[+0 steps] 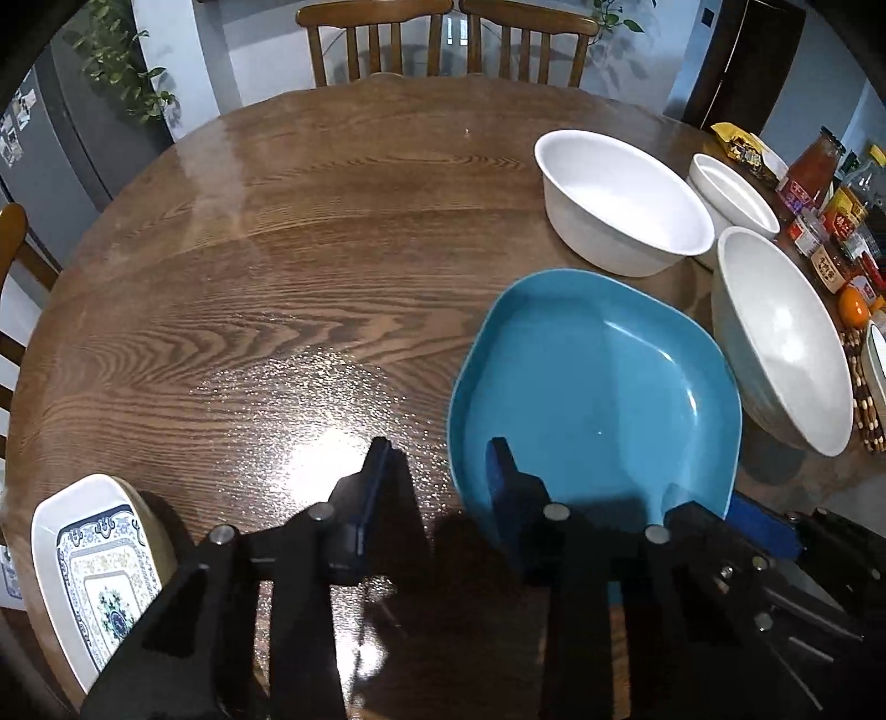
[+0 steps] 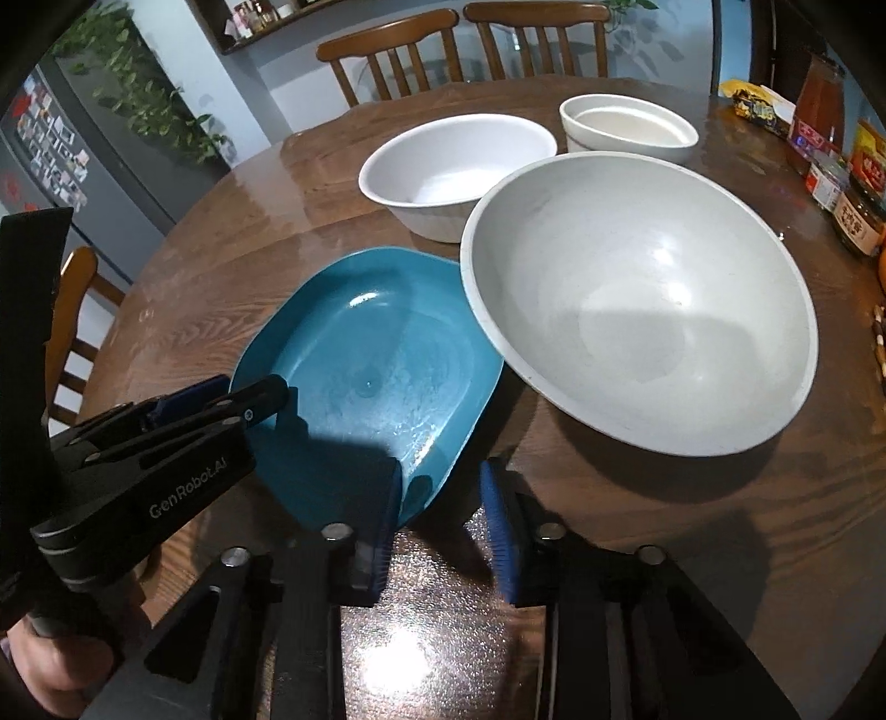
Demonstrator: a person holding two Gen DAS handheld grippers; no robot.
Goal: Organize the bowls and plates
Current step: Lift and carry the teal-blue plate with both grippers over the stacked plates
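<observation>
A blue squarish plate (image 1: 598, 387) lies on the round wooden table (image 1: 277, 277); it also shows in the right wrist view (image 2: 365, 376). My left gripper (image 1: 440, 471) is open, straddling the plate's near left rim, one finger inside the plate. My right gripper (image 2: 440, 515) is open, straddling the plate's near right rim. A large grey-white bowl (image 2: 637, 299) sits right of the plate, overlapping its edge. A white bowl (image 2: 454, 166) and a smaller white bowl (image 2: 628, 127) stand behind. A patterned white rectangular dish (image 1: 94, 565) sits at the near left.
Sauce bottles and jars (image 1: 825, 205) and a snack packet (image 1: 745, 147) crowd the table's right edge, with an orange (image 1: 853, 307). Wooden chairs (image 1: 443, 39) stand at the far side and one at the left (image 2: 72, 310). A fridge (image 2: 50, 138) stands left.
</observation>
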